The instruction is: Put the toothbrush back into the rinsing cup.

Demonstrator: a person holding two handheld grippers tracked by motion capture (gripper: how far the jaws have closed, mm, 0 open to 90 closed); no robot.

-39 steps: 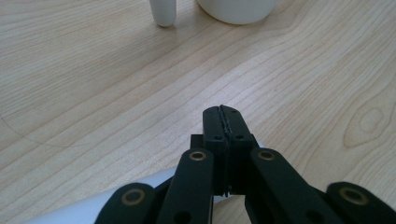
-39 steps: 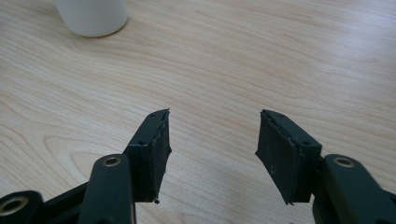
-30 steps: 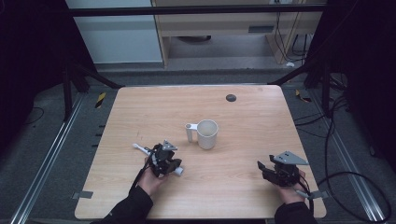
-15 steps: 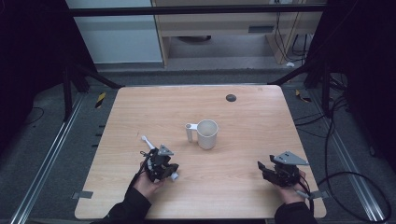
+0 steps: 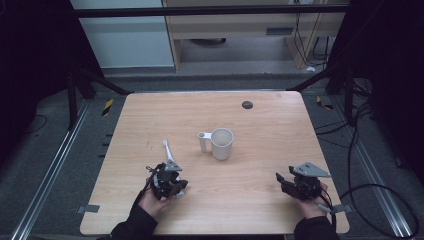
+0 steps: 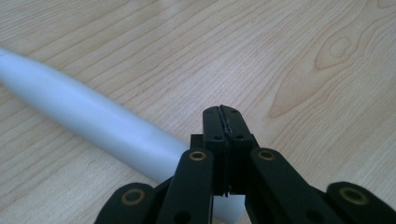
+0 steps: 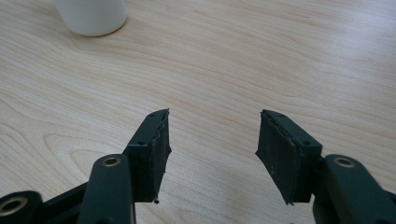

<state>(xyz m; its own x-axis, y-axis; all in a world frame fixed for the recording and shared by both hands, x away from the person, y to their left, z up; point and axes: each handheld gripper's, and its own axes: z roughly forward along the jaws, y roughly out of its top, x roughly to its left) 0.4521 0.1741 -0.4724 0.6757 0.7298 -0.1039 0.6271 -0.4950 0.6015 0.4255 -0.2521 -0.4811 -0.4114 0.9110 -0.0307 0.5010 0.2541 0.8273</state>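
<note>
A white mug (image 5: 221,143) stands upright at the table's middle, handle to the left; its base (image 7: 91,16) is at the top left of the right gripper view. A slim white utensil (image 5: 167,151) lies on the wood left of the mug. My left gripper (image 5: 170,172) sits over its near end with the jaws pressed together and nothing between them (image 6: 222,121); the utensil's handle (image 6: 93,121) runs off to the upper left beneath them. My right gripper (image 5: 282,182) rests near the front right edge, open, with bare wood between its jaws (image 7: 212,135).
A small dark round disc (image 5: 247,104) lies near the far edge of the wooden table (image 5: 280,145). Metal rails and cables run along the floor on both sides of the table.
The left hand has drawn back toward the front edge. The white utensil's far end has swung round to the right, from pointing left to pointing away. The right gripper has not moved.
</note>
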